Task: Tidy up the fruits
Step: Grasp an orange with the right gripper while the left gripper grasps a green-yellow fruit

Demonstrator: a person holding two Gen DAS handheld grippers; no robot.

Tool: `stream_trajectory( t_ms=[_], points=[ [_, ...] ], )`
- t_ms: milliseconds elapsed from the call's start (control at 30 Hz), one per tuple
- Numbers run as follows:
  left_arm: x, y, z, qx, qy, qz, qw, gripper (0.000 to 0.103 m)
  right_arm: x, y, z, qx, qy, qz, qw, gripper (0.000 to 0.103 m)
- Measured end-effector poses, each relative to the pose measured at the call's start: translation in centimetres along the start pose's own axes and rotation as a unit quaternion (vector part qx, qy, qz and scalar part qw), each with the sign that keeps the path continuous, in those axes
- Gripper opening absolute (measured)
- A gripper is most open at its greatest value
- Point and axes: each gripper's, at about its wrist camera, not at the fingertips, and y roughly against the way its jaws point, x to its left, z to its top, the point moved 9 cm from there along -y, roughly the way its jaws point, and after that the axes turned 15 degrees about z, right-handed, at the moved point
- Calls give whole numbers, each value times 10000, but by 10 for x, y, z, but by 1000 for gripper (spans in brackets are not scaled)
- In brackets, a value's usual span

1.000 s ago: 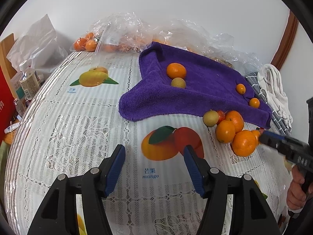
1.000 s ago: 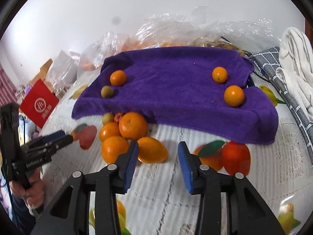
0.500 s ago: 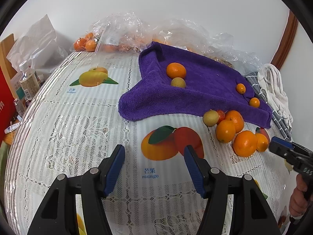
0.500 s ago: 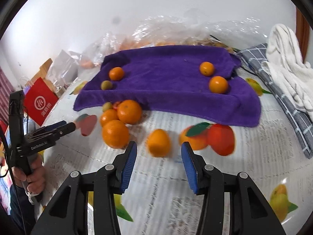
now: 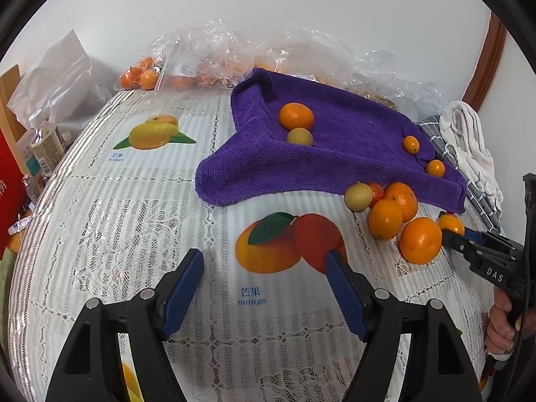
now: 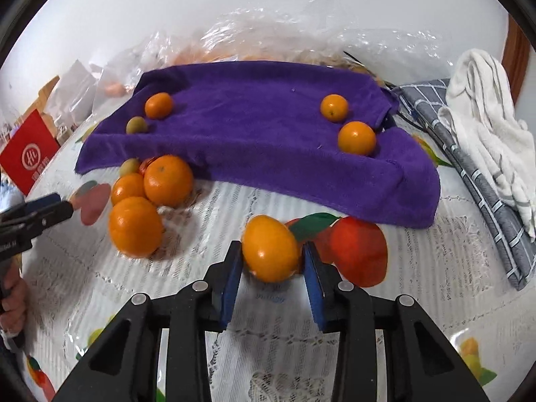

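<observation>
Left wrist view: the left gripper (image 5: 264,288) hangs over the printed mango at lower centre, fingers apart and opening, nothing between them. At right of frame, the right gripper (image 5: 450,231) reaches in beside a cluster of loose oranges (image 5: 395,214). Four fruits already sit on the purple towel (image 5: 335,154) at centre right. Risk: the cluster lies on bare cloth at the towel's lower edge, and a nudge from either tool would likely scatter it.

Right wrist view: the right gripper (image 6: 271,264) has a mandarin (image 6: 269,248) between its fingers at lower centre, low over the worktop (image 6: 418,301); the fingers are closing, both pads at the fruit's flanks. Risk: the fruit is round and glossy and sits toward the fingertips, so it could squirt forward as the squeeze tightens, or bruise if overpressed. The left gripper (image 6: 50,206) intrudes at left edge, near the cluster.

Surface and room: a lace-pattern tablecloth with fruit prints under a clear cover, probably slick. Clear plastic bags (image 6: 268,40) line the white wall; folded white cloth (image 6: 485,117) lies at right.
</observation>
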Motion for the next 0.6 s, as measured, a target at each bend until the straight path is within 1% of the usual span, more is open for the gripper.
stream_trajectory(
  t_ms=[100,167,233,333,433,467,500,567,600],
  points=[
    [-2,-1,-1,22,-89,41,9999,77,-3,-1,3,-35,11,-45,10000,32],
    [-4,-2,-2,39,-214,150,9997,77,0,-1,3,7,132,-57,9999,32],
    [-6,-3,-2,49,-305,247,9992,77,-1,2,3,5,121,-44,9999,32],
    [-6,-2,-3,55,-339,301,9990,77,-5,11,4,-112,56,-46,9999,32],
    [-8,0,-3,39,-374,327,9988,77,-16,22,3,-204,63,-264,9994,32],
    [-11,1,-2,47,-387,270,9989,73,-20,25,4,-239,41,-312,9992,32],
    [-16,3,0,84,-371,130,9992,68,-24,27,4,-267,6,-339,9991,32],
    [-27,6,8,63,-264,-134,9995,61,-31,30,6,-343,-85,-315,9989,32],
    [-33,8,13,25,-206,-245,9995,61,-34,31,6,-366,-110,-295,9988,32]
  ],
)
